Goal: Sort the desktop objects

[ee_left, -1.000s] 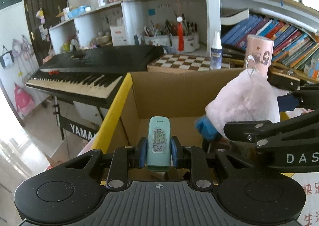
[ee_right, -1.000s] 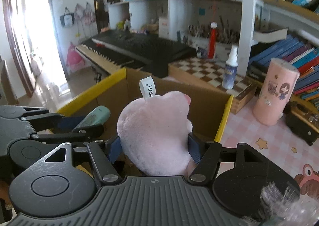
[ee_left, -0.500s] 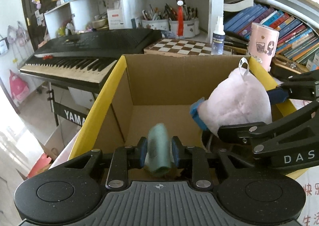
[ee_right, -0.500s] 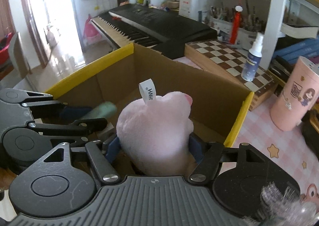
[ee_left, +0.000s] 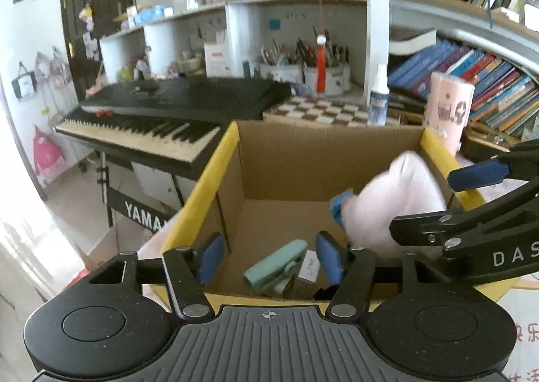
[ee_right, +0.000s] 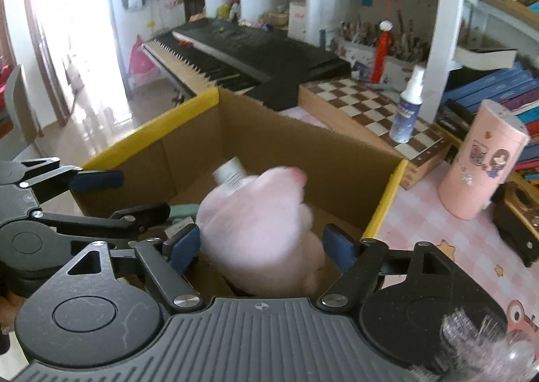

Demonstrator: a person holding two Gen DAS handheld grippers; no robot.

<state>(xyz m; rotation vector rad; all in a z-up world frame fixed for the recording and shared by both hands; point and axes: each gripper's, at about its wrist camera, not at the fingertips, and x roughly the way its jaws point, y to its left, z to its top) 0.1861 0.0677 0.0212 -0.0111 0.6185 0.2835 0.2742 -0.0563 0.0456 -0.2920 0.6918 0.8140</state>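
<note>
Over an open cardboard box (ee_left: 330, 159) set on a pink counter (ee_right: 434, 230), 2 hand-held grippers release their loads at once. The left hand-held gripper (ee_left: 269, 259) hangs with its blue pads spread wide apart, and the green case (ee_left: 274, 269) lies tilted between them, touching neither and apparently dropping toward the box floor. The right hand-held gripper (ee_right: 261, 248) is likewise open: the plush (ee_right: 259, 216) shows motion blur, its left flank close to the left pad while the right pad stands clear, so it looks freed rather than held. Both sit low inside the yellow-edged walls, a placement that keeps the fall short. A pink tube (ee_right: 481, 159) and spray bottle (ee_right: 407, 105) remain outside the box, likely unsorted.
</note>
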